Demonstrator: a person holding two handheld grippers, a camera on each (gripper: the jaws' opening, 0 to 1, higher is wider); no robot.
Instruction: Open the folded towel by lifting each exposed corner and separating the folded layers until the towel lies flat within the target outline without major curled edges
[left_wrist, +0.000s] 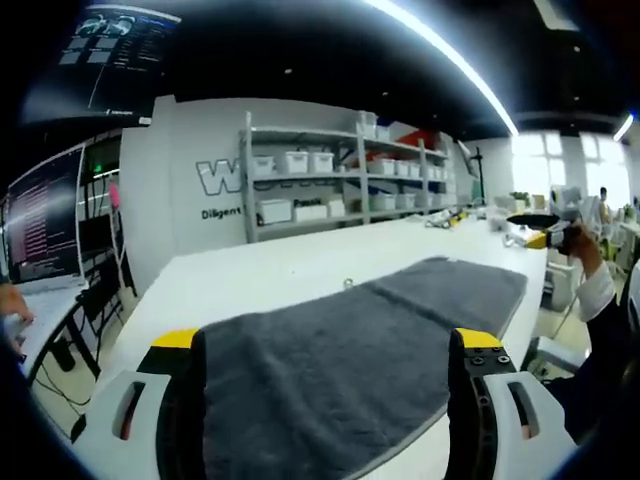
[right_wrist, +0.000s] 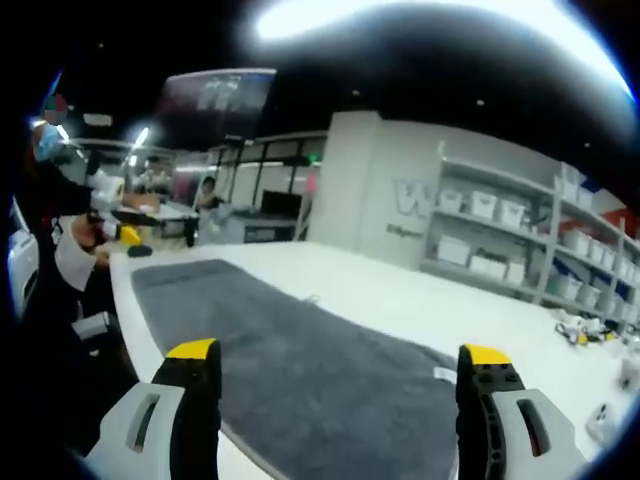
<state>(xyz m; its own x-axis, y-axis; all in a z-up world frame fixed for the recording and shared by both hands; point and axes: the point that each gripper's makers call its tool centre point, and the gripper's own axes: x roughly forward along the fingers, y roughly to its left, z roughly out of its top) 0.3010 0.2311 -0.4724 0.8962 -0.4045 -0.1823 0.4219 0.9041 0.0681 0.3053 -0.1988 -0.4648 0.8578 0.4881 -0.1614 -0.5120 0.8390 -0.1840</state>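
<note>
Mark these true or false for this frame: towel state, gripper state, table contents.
1. The grey terry towel lies spread on the white table. True.
2. The left gripper is clamped on a towel corner. False: its yellow-tipped fingers stand wide apart over the towel.
3. The right gripper is open. True.
4. The towel is bright red. False: it is dark grey.
5. Metal shelves with white bins stand against the wall. True.
</note>
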